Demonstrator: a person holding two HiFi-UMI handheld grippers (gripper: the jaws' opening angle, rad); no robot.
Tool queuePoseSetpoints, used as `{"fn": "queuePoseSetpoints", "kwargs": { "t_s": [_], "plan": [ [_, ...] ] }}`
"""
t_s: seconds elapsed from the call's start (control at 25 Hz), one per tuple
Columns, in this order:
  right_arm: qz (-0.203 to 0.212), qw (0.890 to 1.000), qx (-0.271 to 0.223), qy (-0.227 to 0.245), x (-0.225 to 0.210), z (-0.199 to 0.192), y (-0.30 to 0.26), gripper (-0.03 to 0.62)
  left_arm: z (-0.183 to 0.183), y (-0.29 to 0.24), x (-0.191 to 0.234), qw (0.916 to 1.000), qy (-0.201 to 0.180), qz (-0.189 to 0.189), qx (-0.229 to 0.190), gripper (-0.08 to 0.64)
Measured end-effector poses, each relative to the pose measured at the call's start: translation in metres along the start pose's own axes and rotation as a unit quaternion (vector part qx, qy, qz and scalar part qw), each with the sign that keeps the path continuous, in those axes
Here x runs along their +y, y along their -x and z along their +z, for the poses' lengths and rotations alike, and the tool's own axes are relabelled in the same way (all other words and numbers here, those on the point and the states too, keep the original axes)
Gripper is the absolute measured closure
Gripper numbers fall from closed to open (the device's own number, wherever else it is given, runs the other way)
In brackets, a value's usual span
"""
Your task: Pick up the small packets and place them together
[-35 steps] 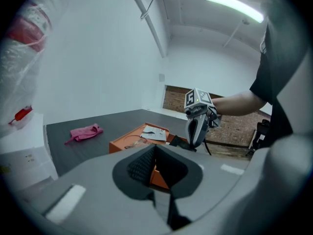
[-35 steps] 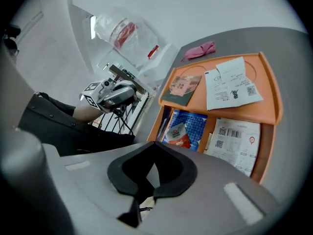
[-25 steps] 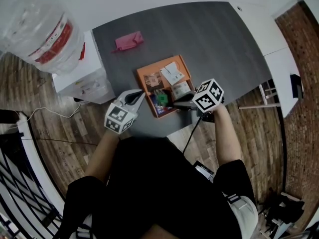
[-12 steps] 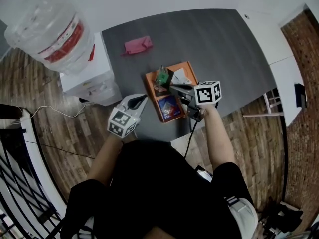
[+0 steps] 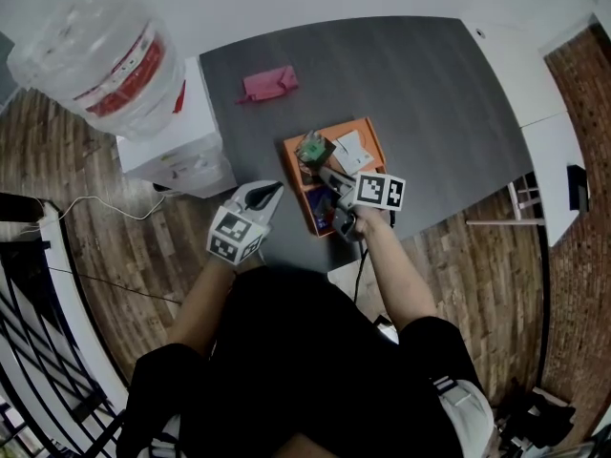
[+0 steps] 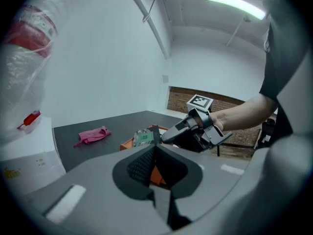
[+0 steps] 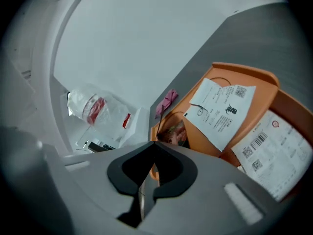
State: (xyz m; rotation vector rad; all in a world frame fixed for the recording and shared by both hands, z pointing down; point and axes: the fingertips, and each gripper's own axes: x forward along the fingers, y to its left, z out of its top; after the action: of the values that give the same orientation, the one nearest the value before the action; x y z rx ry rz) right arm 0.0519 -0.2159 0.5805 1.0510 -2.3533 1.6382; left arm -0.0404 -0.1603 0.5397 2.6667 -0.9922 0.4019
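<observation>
An orange tray (image 5: 329, 131) lies on the dark grey table (image 5: 430, 84) and holds several small packets. My right gripper (image 5: 320, 167) is shut on a green packet (image 5: 311, 149) and holds it just over the tray's far left part. The left gripper view shows that green packet (image 6: 143, 138) at the tip of the right gripper (image 6: 164, 137). In the right gripper view the packet shows only as a thin edge at the shut jaws (image 7: 154, 142), above white printed packets (image 7: 222, 112) and a picture packet (image 7: 174, 131). My left gripper (image 5: 268, 191) is shut and empty, near the table's front edge, left of the tray.
A crumpled pink cloth (image 5: 268, 84) lies at the table's far left. Left of the table a white cabinet (image 5: 177, 146) carries a big clear water bottle (image 5: 95, 51). Wooden floor surrounds the table, with a brick wall at the right.
My right gripper lifted the green packet from the tray's near side and carried it to the tray's far left. The left gripper has barely moved.
</observation>
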Motion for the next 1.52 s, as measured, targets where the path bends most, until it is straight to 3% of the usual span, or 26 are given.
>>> {"fn": "queuePoseSetpoints", "kwargs": {
  "t_s": [0.32, 0.52, 0.8, 0.96, 1.08, 1.2, 1.36, 1.52],
  "plan": [
    [-0.084, 0.996, -0.014, -0.008, -0.023, -0.009, -0.002, 0.570, -0.001, -0.008, -0.004, 0.9999, -0.003, -0.007, 0.007, 0.560],
    [-0.078, 0.997, 0.011, 0.014, -0.016, -0.018, -0.005, 0.465, -0.002, -0.010, -0.005, 1.0000, -0.001, -0.007, 0.007, 0.560],
    [-0.079, 0.994, 0.009, 0.069, -0.006, -0.008, 0.006, 0.462, 0.002, -0.011, -0.007, 1.0000, -0.002, -0.003, 0.004, 0.560],
    [-0.083, 0.989, 0.012, 0.124, -0.006, 0.001, 0.023, 0.470, 0.006, -0.012, -0.010, 1.0000, -0.007, -0.003, 0.001, 0.560],
    [-0.083, 0.979, 0.041, 0.180, -0.012, 0.002, 0.038, 0.472, 0.004, -0.009, -0.011, 1.0000, -0.007, -0.002, 0.002, 0.560],
    [-0.059, 0.966, 0.112, 0.224, -0.017, -0.013, 0.049, 0.472, 0.003, -0.008, -0.014, 1.0000, -0.006, -0.002, 0.003, 0.560],
    [-0.073, 0.938, 0.207, 0.268, -0.034, -0.035, 0.056, 0.466, 0.002, -0.007, -0.018, 1.0000, -0.006, -0.004, 0.004, 0.560],
    [-0.095, 0.909, 0.267, 0.306, -0.050, -0.052, 0.048, 0.466, 0.000, -0.005, -0.019, 1.0000, -0.006, -0.004, 0.005, 0.560]
  ]
}}
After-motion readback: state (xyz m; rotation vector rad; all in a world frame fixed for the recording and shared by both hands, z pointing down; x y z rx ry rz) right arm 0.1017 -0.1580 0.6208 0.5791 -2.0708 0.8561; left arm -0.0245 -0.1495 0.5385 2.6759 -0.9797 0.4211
